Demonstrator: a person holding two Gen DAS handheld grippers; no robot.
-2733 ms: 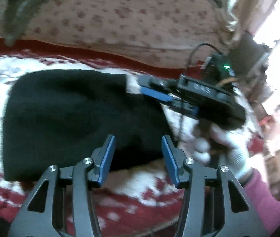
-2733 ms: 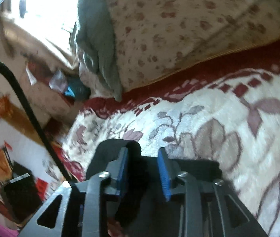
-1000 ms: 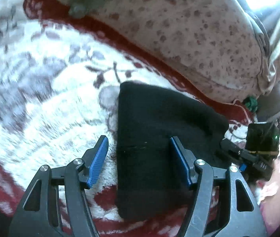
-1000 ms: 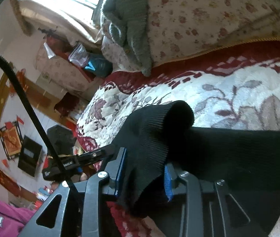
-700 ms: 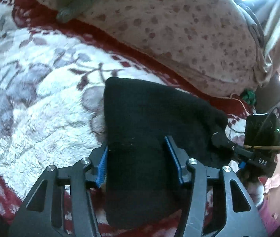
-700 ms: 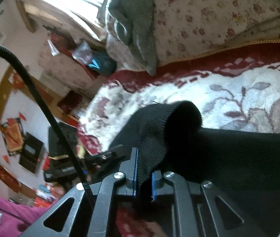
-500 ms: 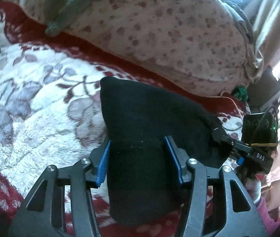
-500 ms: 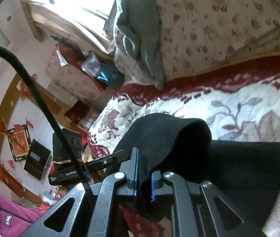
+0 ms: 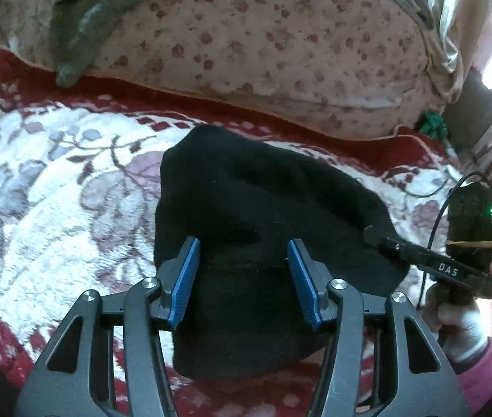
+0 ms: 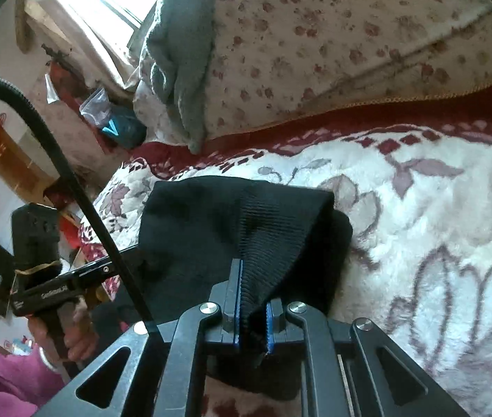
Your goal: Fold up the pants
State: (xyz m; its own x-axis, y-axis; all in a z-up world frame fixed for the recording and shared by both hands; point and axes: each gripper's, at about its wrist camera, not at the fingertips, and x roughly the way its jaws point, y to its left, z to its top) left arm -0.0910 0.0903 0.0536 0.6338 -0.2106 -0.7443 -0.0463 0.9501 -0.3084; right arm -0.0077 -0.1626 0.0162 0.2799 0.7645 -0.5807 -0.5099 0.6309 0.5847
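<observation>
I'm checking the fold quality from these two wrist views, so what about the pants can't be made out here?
- Left wrist view: whether the left gripper touches the black pants; the dark cloth shows no detail.
- Left wrist view: the right gripper's tips, buried in the cloth.
- Right wrist view: the pants' near edge, hidden under the right gripper.
- Both views: the layer count.

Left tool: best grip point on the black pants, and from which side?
Take the near folded edge of the black pants, coming in from the near side along the blanket. The left tool already straddles it, and the edge overhangs toward the camera.
</observation>
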